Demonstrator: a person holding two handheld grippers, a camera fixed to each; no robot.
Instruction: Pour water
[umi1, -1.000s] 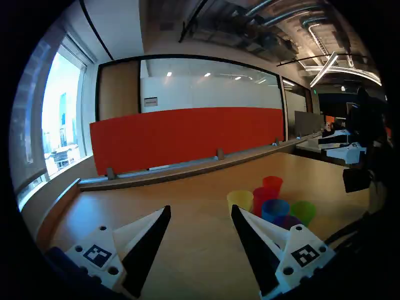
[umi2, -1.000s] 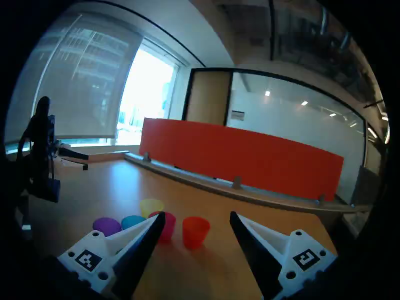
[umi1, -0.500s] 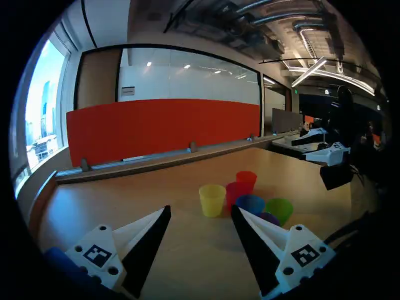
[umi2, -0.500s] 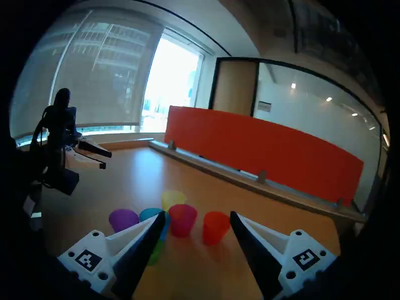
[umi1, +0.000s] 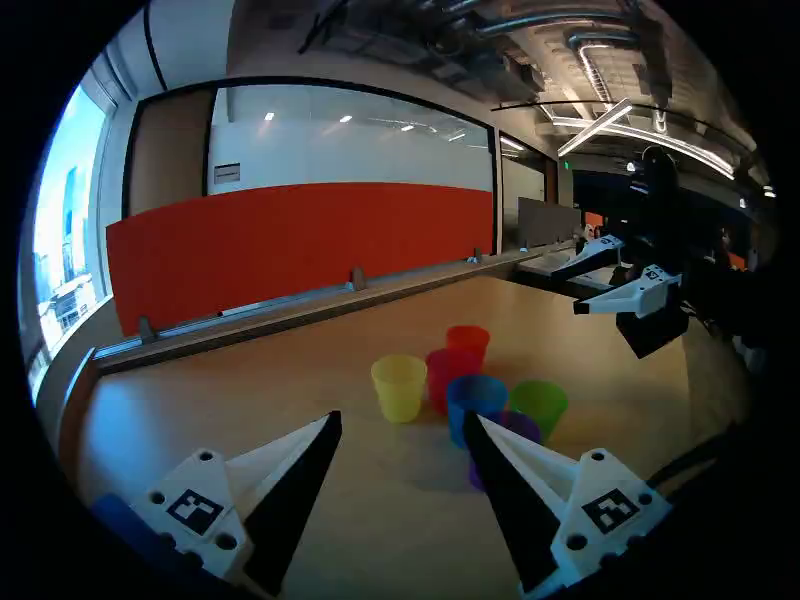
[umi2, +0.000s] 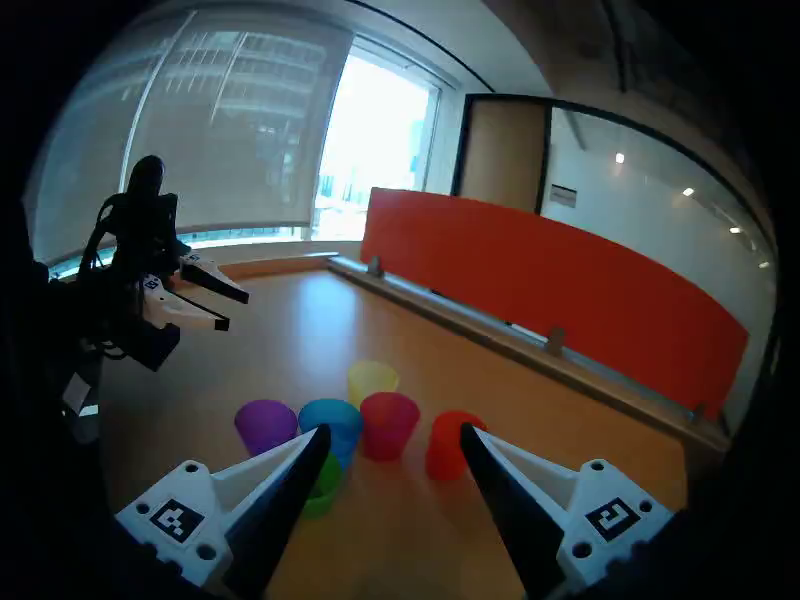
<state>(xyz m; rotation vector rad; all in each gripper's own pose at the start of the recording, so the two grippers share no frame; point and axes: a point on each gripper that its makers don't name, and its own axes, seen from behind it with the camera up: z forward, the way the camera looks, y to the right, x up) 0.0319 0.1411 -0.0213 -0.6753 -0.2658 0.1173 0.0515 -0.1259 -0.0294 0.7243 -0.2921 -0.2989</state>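
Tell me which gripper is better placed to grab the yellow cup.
Left gripper, probably: yellow cup sits centred ahead of it, unblocked; from the right gripper, pink cup and blue cup stand before it.

cups (umi1: 460, 385) clustered on table (umi1: 200, 420), frame centre | divider panel (umi1: 300, 240) behind them, along table's far edge | window (umi1: 62, 250) far left

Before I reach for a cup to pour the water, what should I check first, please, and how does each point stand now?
1. Left gripper open and empty: ok.
2. Right gripper open and empty: ok.
3. All six cups upright on the table: ok.
4. Which cup holds water: cannot tell.
5. Finger room around the blue cup: not ok, neighbours crowd it.
6. Yellow cup free on its outer side: ok.
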